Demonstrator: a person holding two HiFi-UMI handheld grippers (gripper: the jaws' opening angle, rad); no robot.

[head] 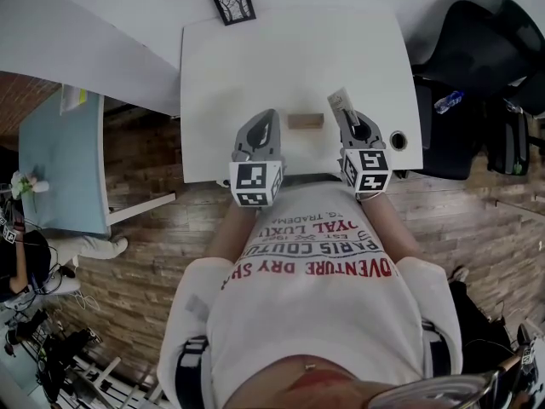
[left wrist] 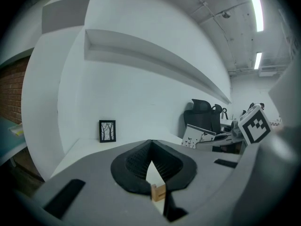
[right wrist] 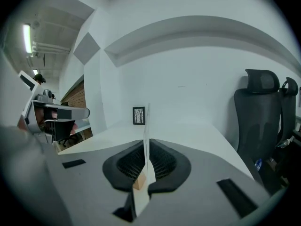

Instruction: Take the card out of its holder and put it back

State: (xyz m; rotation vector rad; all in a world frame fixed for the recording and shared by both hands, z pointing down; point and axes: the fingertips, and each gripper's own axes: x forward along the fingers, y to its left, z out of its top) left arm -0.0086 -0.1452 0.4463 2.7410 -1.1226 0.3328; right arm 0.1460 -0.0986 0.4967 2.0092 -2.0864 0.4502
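- My shirt (head: 315,305) is nearest. Its print reads upside down from the head view: "PARIS COUTU" in dark letters, "VENTURE DRY" in red, and above them "TRADEM", all cut off by folds.
- My left tool (head: 269,116) rests over the near edge of the tabletop (head: 255,66). Its jaws are narrowed until the tips meet, with nothing gripped between them.
- My right tool (head: 345,113) is clamped on the card (head: 337,100). In the right gripper view the card stands edge-on between the pads, rising past the tips.
- From the left gripper view the card's face shows small dark plant and butterfly figures, too small for me to read any lettering.
- The wooden holder (head: 305,121) lies on the tabletop between the two tools, apart from the card.
- At the far edge stands a black picture frame (head: 233,5) with a drawing of bare trees.
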